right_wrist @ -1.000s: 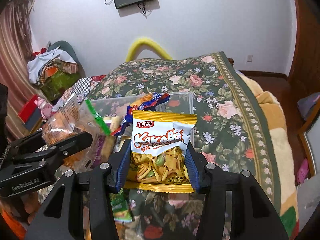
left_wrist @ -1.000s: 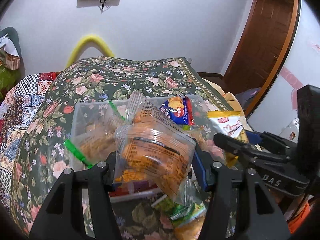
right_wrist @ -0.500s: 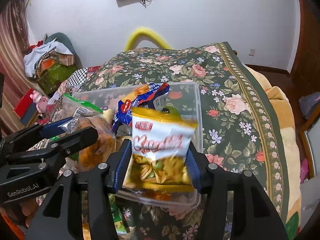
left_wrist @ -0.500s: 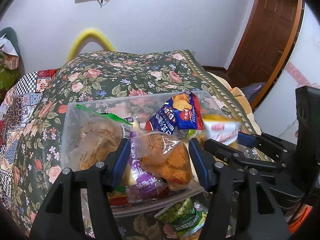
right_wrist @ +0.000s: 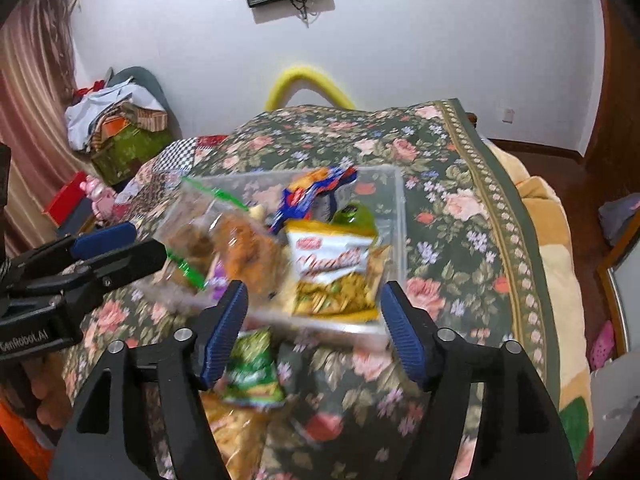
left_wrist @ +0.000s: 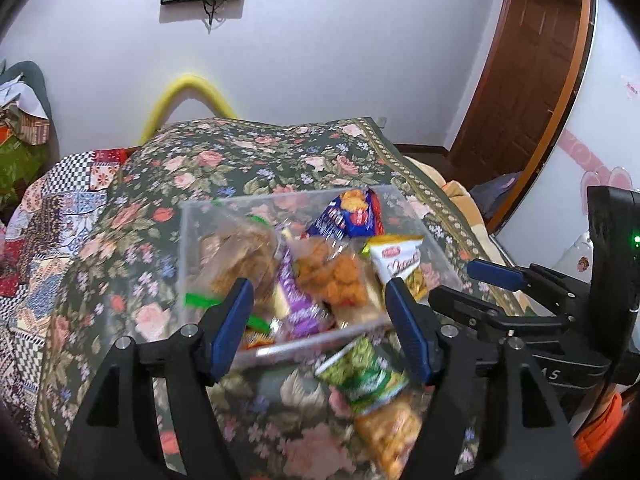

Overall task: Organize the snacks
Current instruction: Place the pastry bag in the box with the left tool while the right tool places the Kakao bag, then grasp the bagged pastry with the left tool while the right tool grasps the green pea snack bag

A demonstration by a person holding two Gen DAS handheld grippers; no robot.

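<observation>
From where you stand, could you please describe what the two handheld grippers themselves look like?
Both are matte black plastic. The left gripper and the right gripper each have two angular fingers with triangular cut-outs, silver screw heads and ribbed blue pads. The left one's body carries white lettering; a green light glows on the right one's.

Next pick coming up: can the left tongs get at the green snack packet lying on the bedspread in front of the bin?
Probably yes. The green packet lies outside the clear bin, uncovered, just below the left tongs, whose jaws are opening with nothing between them.

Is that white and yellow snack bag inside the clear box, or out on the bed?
Inside: the white and yellow bag lies within the clear box.
</observation>
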